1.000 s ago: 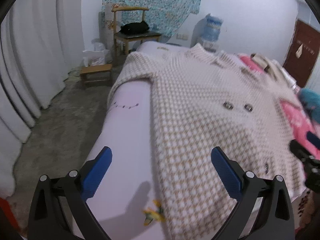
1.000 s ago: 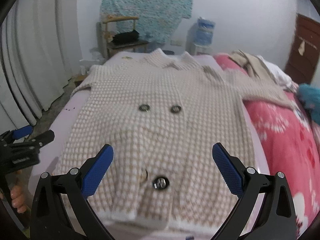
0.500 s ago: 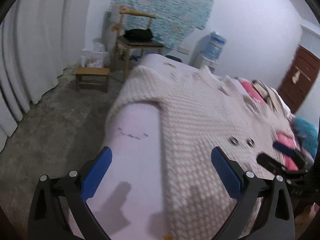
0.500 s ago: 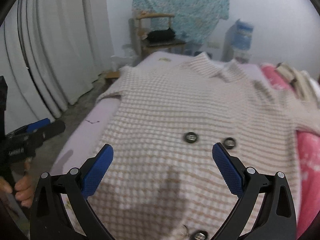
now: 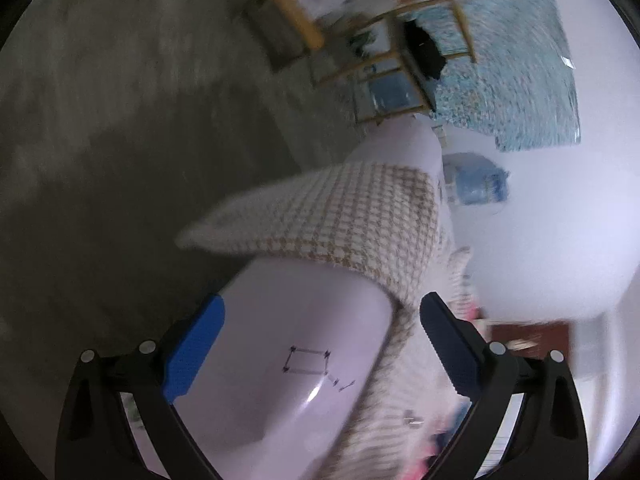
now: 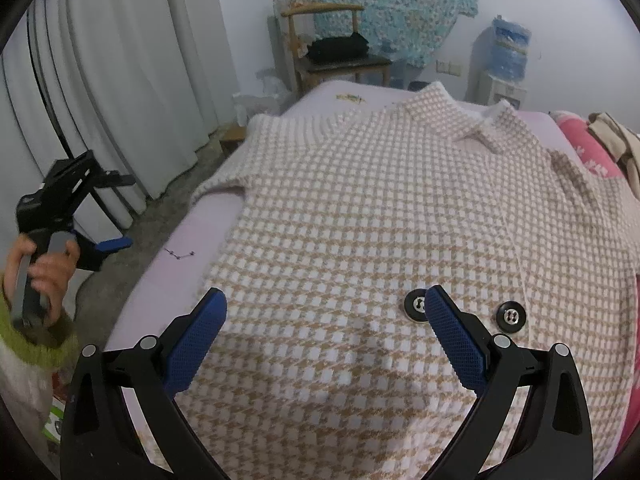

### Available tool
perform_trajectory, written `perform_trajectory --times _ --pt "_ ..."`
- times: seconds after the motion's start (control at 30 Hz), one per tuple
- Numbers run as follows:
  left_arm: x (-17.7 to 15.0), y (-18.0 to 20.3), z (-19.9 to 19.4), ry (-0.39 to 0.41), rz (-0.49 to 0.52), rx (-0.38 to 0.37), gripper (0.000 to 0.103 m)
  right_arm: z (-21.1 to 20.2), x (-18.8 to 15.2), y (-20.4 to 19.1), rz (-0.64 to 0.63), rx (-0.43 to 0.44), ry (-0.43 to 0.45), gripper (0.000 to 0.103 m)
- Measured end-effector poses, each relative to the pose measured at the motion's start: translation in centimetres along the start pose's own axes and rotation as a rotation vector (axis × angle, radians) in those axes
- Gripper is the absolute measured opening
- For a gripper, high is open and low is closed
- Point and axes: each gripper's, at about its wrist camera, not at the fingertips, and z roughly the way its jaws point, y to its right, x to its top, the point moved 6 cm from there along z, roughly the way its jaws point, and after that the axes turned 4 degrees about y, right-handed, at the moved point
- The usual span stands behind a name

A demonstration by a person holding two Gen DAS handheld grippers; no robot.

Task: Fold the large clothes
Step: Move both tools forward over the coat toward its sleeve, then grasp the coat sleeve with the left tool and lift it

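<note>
Coat [image 6: 400, 216], houndstooth beige and white, spread front-up across lilac bed sheet [image 6: 180, 248], collar toward twelve o'clock, two dark buttons [image 6: 416, 303] near five o'clock. Right gripper [image 6: 324, 340] spread wide, empty, poised just above the coat's lower front. Left gripper [image 5: 320, 344] likewise wide apart and empty, seen tilted in its own blurred view, over the sheet edge with a coat sleeve [image 5: 340, 216] draped off the bed at twelve o'clock. At nine o'clock in the right view, hand [image 6: 40, 272] gripping that left tool's handle. Wooden chair [image 6: 332, 40] against the far wall.
</note>
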Motion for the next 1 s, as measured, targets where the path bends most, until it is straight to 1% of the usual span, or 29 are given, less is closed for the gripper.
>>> perform_trajectory --times 0.13,0.2,0.23,0.37,0.43,0.5,0.57,0.63,0.77,0.8,0.87,0.9,0.93,1.0 --pt "-0.4 -3.3 3.9 -0.133 -0.273 -0.139 0.095 0.9 -0.3 -0.3 -0.004 -0.030 -0.034 0.095" --pt "-0.4 -4.8 5.5 -0.175 -0.382 -0.182 0.096 1.2 -0.6 -0.5 -0.009 -0.050 -0.050 0.095" --pt "-0.3 -5.4 6.4 -0.184 -0.435 -0.187 0.096 1.4 -0.6 -0.5 -0.010 -0.056 -0.057 0.095" --pt "0.6 -7.4 8.0 -0.195 -0.548 -0.222 0.097 2.2 -0.8 -0.8 -0.011 -0.087 -0.081 0.095" --pt "0.7 -8.3 9.5 -0.229 -0.609 -0.245 0.097 2.5 -0.8 -1.0 -0.008 -0.096 -0.086 0.095" --pt "0.4 -9.8 11.2 -0.275 -0.672 -0.251 0.097 2.8 -0.7 -1.1 -0.005 -0.105 -0.088 0.095" --pt "0.1 -11.1 12.4 -0.295 -0.726 -0.267 0.097 3.1 -0.3 -1.3 -0.007 -0.113 -0.089 0.095" --pt "0.1 -11.9 13.6 -0.307 -0.792 -0.303 0.097 3.2 -0.1 -1.5 -0.009 -0.117 -0.090 0.095" --pt "1.0 -13.1 15.4 -0.302 -0.842 -0.326 0.097 3.7 0.3 -1.7 -0.001 -0.109 -0.099 0.095" --pt "1.3 -13.2 15.4 -0.294 -0.845 -0.315 0.097 3.8 0.4 -1.7 0.004 -0.105 -0.101 0.095" --pt "2.3 -13.5 15.1 -0.246 -0.837 -0.264 0.097 4.2 0.4 -1.5 0.017 -0.103 -0.111 0.095" --pt "2.7 -13.5 15.2 -0.231 -0.836 -0.258 0.096 4.4 0.4 -1.4 0.022 -0.106 -0.116 0.095" --pt "3.3 -13.5 15.2 -0.211 -0.833 -0.259 0.093 4.6 0.3 -1.2 0.029 -0.112 -0.122 0.095" --pt "4.2 -13.7 15.4 -0.188 -0.823 -0.245 0.078 4.7 0.3 -0.8 0.041 -0.117 -0.126 0.095"
